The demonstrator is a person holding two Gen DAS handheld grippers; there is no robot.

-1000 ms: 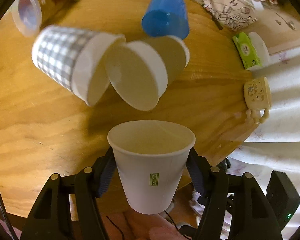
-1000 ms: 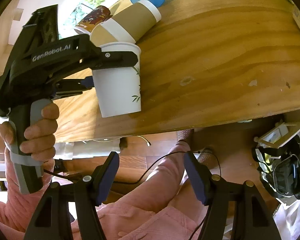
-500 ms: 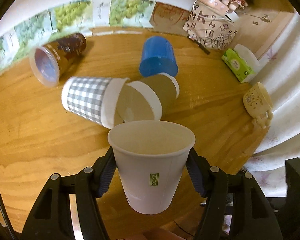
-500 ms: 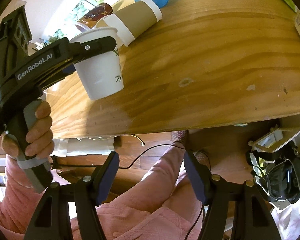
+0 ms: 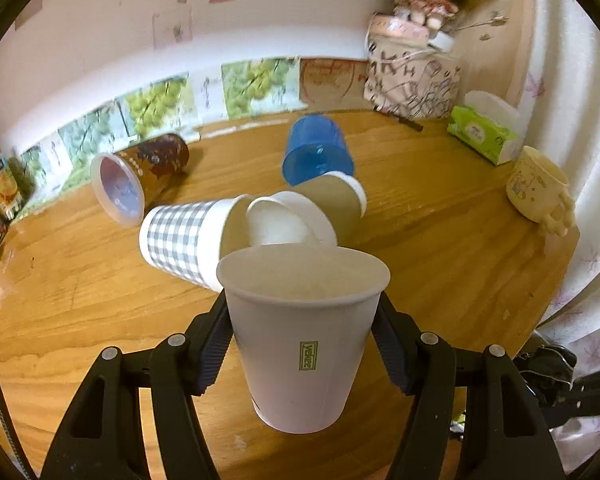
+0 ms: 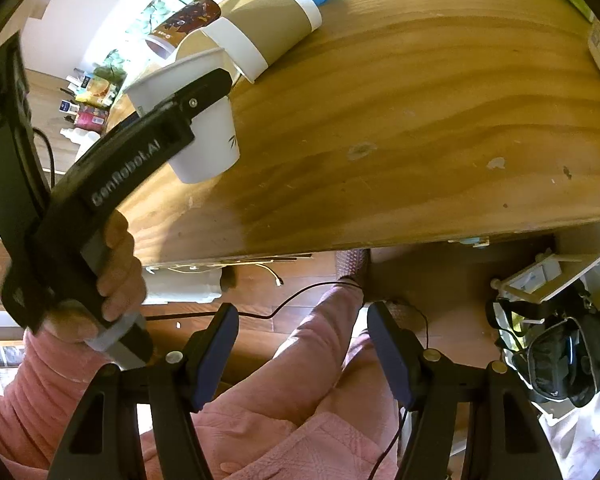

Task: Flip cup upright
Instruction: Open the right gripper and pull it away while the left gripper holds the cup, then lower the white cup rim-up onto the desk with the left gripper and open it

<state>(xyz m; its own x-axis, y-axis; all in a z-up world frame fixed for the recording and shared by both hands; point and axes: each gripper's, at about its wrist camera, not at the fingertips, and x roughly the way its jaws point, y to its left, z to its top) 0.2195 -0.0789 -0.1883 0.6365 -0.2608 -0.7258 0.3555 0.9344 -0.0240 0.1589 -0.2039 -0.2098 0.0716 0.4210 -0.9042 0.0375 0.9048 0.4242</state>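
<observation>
My left gripper (image 5: 302, 344) is shut on a white paper cup (image 5: 300, 344), mouth up, held over the near part of the round wooden table (image 5: 440, 248). The right wrist view shows that cup (image 6: 204, 136) tilted slightly, its base just above the tabletop. Behind it lie a grey checked cup (image 5: 184, 240), a brown-sleeved cup (image 5: 324, 208), a blue cup (image 5: 316, 152) and a brown printed cup (image 5: 140, 176), all on their sides. My right gripper (image 6: 300, 344) is open and empty, below the table's edge over the person's pink-clad lap.
A cream mug (image 5: 536, 188) stands at the table's right edge. A green tissue pack (image 5: 482, 136) and a patterned bag (image 5: 412, 80) sit at the back right. A dark bag (image 6: 560, 344) lies on the floor to the right.
My left gripper has carried the white cup from the table's near edge inward over the tabletop and tilted level; the cup sits lower toward the wood. The right gripper has stayed put.
</observation>
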